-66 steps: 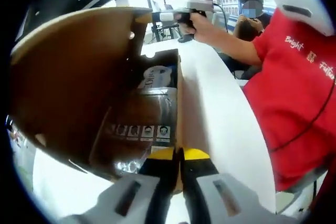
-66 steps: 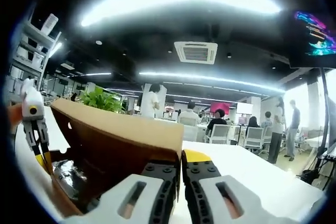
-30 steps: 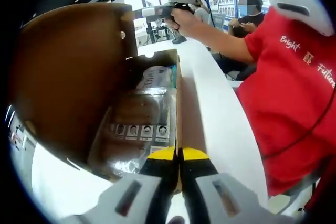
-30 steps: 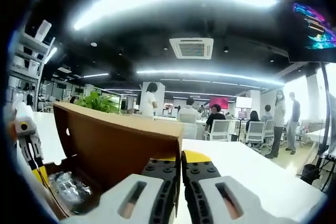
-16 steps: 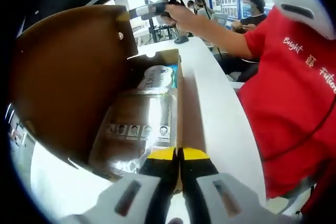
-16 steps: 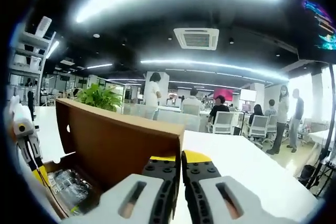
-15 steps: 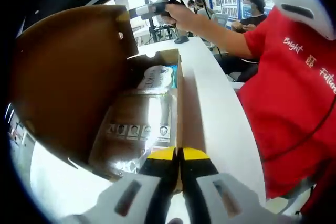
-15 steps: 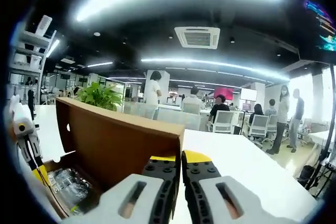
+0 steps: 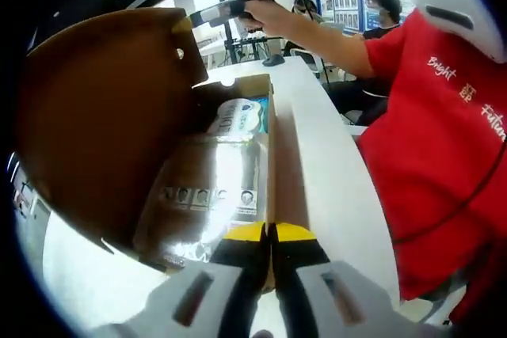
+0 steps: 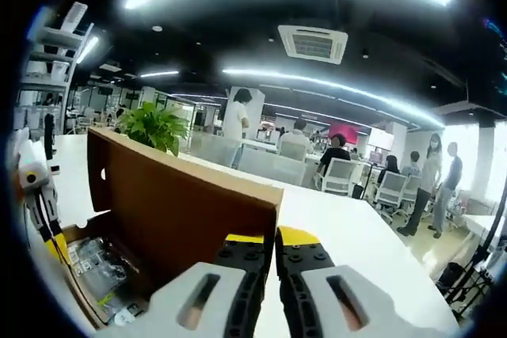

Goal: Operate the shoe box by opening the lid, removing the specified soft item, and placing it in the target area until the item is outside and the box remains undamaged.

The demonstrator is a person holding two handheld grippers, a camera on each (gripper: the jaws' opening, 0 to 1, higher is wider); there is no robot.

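Now the left gripper [image 9: 269,235] has its two yellow-tipped jaws pressed together on the near wall of the shoe box [image 9: 270,156], pinching the thin cardboard edge that runs straight ahead of it. To its left the brown lid [image 9: 103,116] stands raised, its inner face turned toward the box's inside. Just ahead and left of the jaws, inside the box, lies a clear, shiny plastic-wrapped packet [image 9: 210,187] with a strip of small printed pictures across it; beyond that, at the far end of the box, rests a white soft pack [image 9: 238,116] with dark lettering. The box sits on a white table [image 9: 333,187] that stretches away on the gripper's right. Further right is a person in a red shirt [image 9: 444,140], whose hand [image 9: 261,13] holds the other tool at the lid's top far corner.

Seen from the right gripper view, the right gripper [image 10: 273,241] is closed on the upper edge of the lid [image 10: 174,203], jaws meeting with the cardboard between them. Down to its left the open shoe box [image 10: 75,306] shows the crinkled packet [image 10: 95,263], and the left gripper [image 10: 49,231] stands at the box's far end. Ahead lie the white table [image 10: 348,235], a green plant [image 10: 154,128] and an office with seated and standing people.
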